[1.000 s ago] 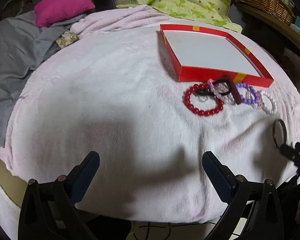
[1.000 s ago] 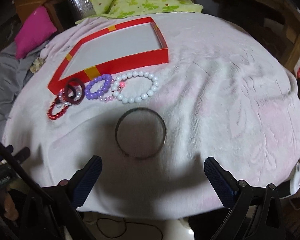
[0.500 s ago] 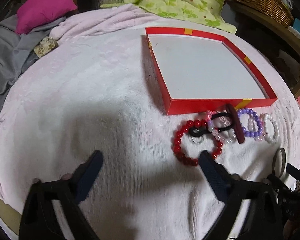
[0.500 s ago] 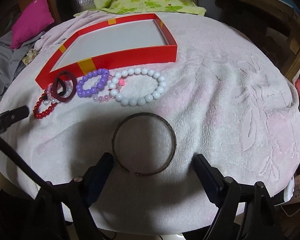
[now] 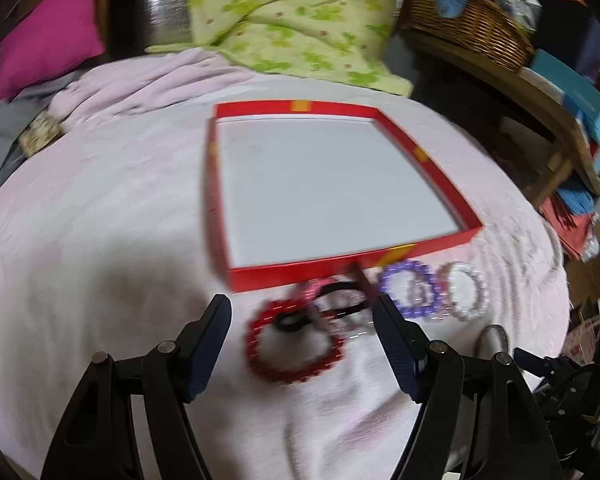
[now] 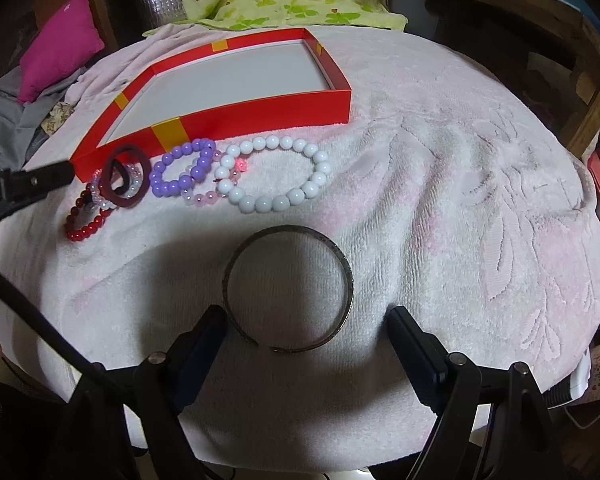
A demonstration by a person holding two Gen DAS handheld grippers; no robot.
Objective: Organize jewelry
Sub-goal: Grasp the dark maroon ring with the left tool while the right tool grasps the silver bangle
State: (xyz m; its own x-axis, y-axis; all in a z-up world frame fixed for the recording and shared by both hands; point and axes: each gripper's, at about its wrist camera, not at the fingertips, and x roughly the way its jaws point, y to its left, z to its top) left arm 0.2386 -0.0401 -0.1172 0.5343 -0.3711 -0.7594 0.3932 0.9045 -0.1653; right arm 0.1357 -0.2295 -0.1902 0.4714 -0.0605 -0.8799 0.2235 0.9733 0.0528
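On towel — red tray (image 6: 260, 110) bare | left jaws closing, right wide — both empty

Beaded bracelets (image 6: 274, 176) and a metal bangle (image 6: 288, 288) lie flat beside the red tray (image 6: 260, 114).

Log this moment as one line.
left tongs: closing, over red beads, no contact | right tongs: open, around metal bangle | box: empty | other bracelets: beside box
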